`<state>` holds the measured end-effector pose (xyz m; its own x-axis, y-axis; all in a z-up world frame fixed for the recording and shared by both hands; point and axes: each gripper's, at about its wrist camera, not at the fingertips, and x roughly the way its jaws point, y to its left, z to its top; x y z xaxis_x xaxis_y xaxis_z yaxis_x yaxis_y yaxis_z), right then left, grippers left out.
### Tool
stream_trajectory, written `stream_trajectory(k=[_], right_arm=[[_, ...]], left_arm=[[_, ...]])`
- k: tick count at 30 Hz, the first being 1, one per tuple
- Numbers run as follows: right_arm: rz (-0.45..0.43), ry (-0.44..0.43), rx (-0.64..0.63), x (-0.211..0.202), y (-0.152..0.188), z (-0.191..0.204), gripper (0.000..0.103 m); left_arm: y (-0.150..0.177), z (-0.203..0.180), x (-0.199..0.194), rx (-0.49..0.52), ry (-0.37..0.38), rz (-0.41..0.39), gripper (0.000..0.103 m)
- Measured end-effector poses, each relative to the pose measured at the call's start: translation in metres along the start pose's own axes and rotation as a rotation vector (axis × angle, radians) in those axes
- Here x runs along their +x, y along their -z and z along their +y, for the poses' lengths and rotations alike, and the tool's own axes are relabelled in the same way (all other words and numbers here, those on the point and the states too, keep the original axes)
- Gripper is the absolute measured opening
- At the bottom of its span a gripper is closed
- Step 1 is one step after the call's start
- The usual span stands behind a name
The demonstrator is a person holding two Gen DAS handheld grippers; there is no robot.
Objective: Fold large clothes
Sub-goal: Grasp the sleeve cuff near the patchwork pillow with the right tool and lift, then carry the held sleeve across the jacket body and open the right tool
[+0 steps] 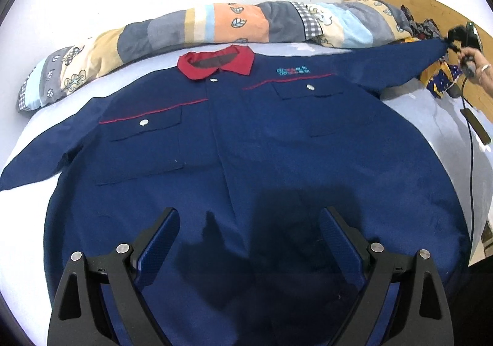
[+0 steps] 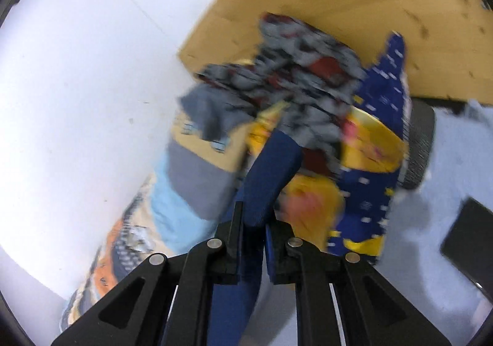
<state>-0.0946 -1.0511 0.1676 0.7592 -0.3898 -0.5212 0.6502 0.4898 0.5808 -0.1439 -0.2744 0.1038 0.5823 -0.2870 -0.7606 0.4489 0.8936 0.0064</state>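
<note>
Navy jacket (image 1: 262, 145) is spread front-up on the bed (image 1: 431, 118), collar toward the patchwork quilt (image 1: 185, 28). Left gripper (image 1: 249, 222) is held agape above the hem. Right gripper (image 2: 255, 222) is clamped on the sleeve cuff (image 2: 271, 167), drawn out beside the quilt.

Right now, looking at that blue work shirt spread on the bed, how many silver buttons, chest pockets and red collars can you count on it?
On the blue shirt, as seen from the left claw's camera:
Silver buttons: 3
Chest pockets: 2
Red collar: 1
Total: 6
</note>
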Motion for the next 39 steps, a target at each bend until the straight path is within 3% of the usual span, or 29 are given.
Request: stream_trajectory(k=[6,10,16,22,29,34,37,39], right_arm=[[0.012,-0.107,-0.126,-0.032,0.004,0.106,0.012],[0.051,-0.188,-0.234,-0.059,0.030,0.188,0.012],[0.138,-0.333,-0.434,-0.100,0.119,0.316,0.012],[0.291,-0.476,-0.599,-0.124,0.254,0.424,0.012],[0.491,-0.572,-0.737,-0.118,0.440,0.489,0.012],[0.639,-0.523,-0.833,-0.072,0.564,0.483,0.012],[0.700,-0.477,-0.868,-0.050,0.610,0.466,0.012],[0.743,-0.460,-0.863,-0.038,0.630,0.453,0.018]], left_arm=[[0.002,0.012,-0.016,-0.036,0.007,-0.021,0.093],[0.006,0.022,-0.027,-0.068,0.023,-0.035,0.093],[0.015,0.038,-0.046,-0.095,0.044,-0.052,0.093],[0.026,0.058,-0.069,-0.107,0.046,-0.082,0.093],[0.039,0.083,-0.092,-0.146,0.042,-0.119,0.093],[0.048,0.097,-0.099,-0.175,0.046,-0.123,0.093],[0.049,0.101,-0.097,-0.180,0.052,-0.111,0.093],[0.048,0.102,-0.095,-0.181,0.056,-0.104,0.093]])
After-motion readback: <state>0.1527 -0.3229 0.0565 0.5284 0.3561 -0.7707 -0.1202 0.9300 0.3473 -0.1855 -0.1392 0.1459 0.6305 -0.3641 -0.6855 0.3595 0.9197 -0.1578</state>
